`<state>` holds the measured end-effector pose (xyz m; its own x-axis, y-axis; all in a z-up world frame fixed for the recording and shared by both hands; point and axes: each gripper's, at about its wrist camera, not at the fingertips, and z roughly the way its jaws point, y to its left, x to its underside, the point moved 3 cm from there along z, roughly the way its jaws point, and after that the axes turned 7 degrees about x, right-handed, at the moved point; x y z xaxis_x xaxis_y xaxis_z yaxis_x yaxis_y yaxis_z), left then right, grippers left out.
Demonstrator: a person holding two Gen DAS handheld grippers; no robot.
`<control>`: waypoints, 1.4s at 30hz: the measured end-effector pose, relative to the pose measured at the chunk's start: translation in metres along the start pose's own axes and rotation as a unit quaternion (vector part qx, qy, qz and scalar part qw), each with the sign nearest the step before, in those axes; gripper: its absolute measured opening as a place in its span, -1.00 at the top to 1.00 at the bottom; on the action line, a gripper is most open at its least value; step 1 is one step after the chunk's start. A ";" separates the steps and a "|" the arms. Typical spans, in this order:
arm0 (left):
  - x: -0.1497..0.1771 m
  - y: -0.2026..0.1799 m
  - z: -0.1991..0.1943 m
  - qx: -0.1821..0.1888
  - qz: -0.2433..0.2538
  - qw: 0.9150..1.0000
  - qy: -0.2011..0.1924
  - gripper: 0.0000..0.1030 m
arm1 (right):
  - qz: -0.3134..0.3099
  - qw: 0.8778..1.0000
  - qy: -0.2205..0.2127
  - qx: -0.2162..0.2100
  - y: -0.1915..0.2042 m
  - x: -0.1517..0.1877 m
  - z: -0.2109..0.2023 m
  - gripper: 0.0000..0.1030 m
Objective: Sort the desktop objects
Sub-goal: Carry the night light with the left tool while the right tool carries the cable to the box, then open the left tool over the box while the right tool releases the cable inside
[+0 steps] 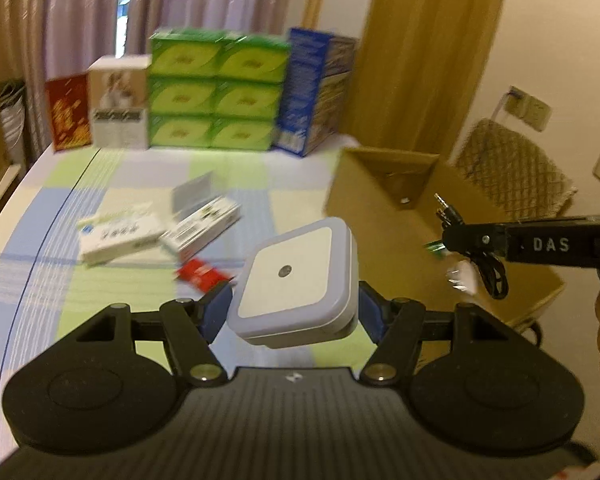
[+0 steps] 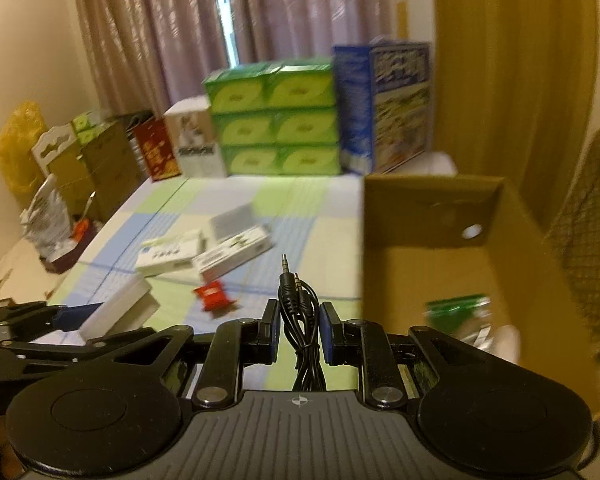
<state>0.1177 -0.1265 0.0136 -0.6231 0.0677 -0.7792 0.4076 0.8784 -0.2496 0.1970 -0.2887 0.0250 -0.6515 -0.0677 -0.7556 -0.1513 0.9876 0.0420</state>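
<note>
Open brown cardboard box (image 2: 440, 276) contains green packet (image 2: 456, 308). Left gripper (image 1: 294, 310) clamps square white plastic night-light (image 1: 296, 276); right gripper (image 2: 299, 330) pinches coiled black audio cable (image 2: 298, 308), both raised above table.

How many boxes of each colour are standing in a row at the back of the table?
Green boxes: 6, stacked in two columns of three
Blue box: 1
White box with a dog picture: 1
Red box: 1
Total: 9
</note>
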 end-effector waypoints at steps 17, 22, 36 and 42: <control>-0.045 -0.146 0.053 0.073 0.082 0.994 0.010 -0.20 | 0.056 0.997 -0.003 0.057 -0.131 -0.006 -0.035 0.67; -0.043 -0.158 0.076 0.078 0.090 0.993 0.025 -0.20 | 0.070 0.996 0.004 0.058 -0.150 -0.001 -0.028 0.67; -0.040 -0.152 0.120 0.081 0.093 0.992 0.036 -0.32 | 0.084 0.994 0.018 0.065 -0.170 0.005 -0.007 0.67; -0.042 -0.136 0.111 0.070 0.082 0.994 0.032 -0.32 | 0.084 0.994 0.026 0.061 -0.167 0.009 0.000 0.67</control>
<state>0.1627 -0.3011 0.0163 -0.5802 0.2391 -0.7786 0.5936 0.7787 -0.2031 0.2161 -0.4547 0.0111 -0.6984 0.0947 -0.7094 0.0522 0.9953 0.0815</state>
